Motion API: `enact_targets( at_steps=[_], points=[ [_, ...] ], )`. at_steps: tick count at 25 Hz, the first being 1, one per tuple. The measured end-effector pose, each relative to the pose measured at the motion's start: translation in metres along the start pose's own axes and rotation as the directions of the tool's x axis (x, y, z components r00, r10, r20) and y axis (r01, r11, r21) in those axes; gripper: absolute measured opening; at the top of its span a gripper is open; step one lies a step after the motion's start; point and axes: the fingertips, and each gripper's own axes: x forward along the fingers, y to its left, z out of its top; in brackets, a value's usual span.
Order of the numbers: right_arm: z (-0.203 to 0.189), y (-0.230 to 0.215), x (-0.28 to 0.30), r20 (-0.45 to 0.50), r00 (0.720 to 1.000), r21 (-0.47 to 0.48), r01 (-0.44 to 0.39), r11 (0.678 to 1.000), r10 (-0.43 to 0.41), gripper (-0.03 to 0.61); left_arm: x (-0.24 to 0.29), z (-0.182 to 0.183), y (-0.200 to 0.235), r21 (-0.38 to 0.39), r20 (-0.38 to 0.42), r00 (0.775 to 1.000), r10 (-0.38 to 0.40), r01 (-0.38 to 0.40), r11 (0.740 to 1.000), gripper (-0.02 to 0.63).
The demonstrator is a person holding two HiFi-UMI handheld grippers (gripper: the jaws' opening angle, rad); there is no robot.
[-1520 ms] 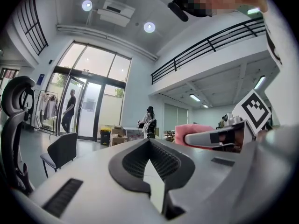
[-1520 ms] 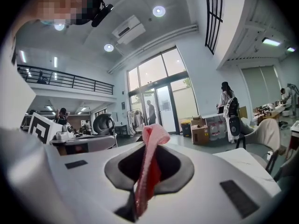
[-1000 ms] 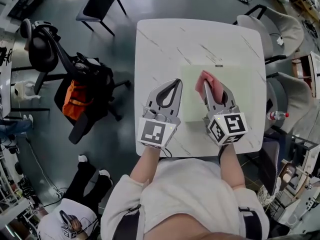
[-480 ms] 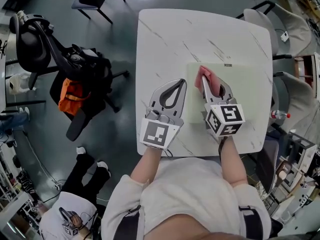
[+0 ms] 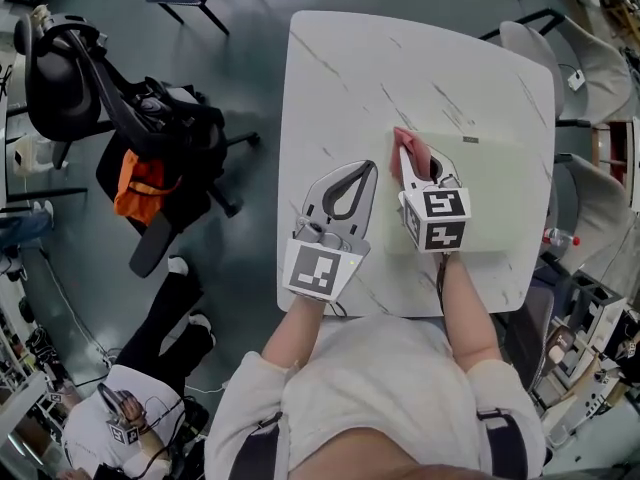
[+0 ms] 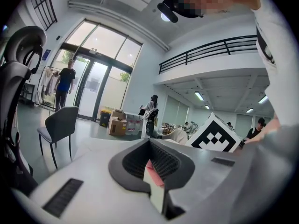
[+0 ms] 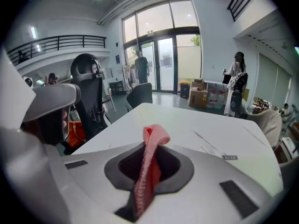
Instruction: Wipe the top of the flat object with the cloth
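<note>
Pink cloth [image 5: 404, 146] — pinched in right gripper [image 5: 416, 171], over flat object's [image 5: 500, 198] corner

L tool [image 5: 366, 169] jaws closed; R tool [image 5: 412, 164] clamps cloth [image 5: 404, 140].

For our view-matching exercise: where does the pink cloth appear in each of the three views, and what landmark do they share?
Head view: cloth right of centre, clamped in the right gripper.
Left gripper view: only a pink sliver low at centre, possibly it.
Right gripper view: cloth at centre, upright between the jaws.
Shared: black office chair, at left in each.
</note>
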Motion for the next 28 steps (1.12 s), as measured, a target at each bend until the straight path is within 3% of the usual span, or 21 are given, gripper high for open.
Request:
enact_targets(
  at_steps=[9,20,28],
  points=[
    [-0.007,-0.004,0.008,-0.071,0.996,-0.136,0.045,0.990,-0.055,0.035,-0.002,-0.002,0.012,-0.016,-0.005,0.999,0.037,-0.038,0.999,0.006],
    [-0.018,-0.059,-0.009,-0.071,0.992,-0.052,0.096,0.994,-0.100,0.035,0.014,-0.004,-0.016,-0.005,-0.013,1.000,0.013,-0.013,1.000,0.006],
    [-0.034,-0.099,-0.026,-0.067,0.994,0.028,0.088,0.996,-0.086,0.035,0.034,-0.007,-0.052,0.012,-0.026,1.000,-0.005,0.005,1.000,0.006]
  ],
)
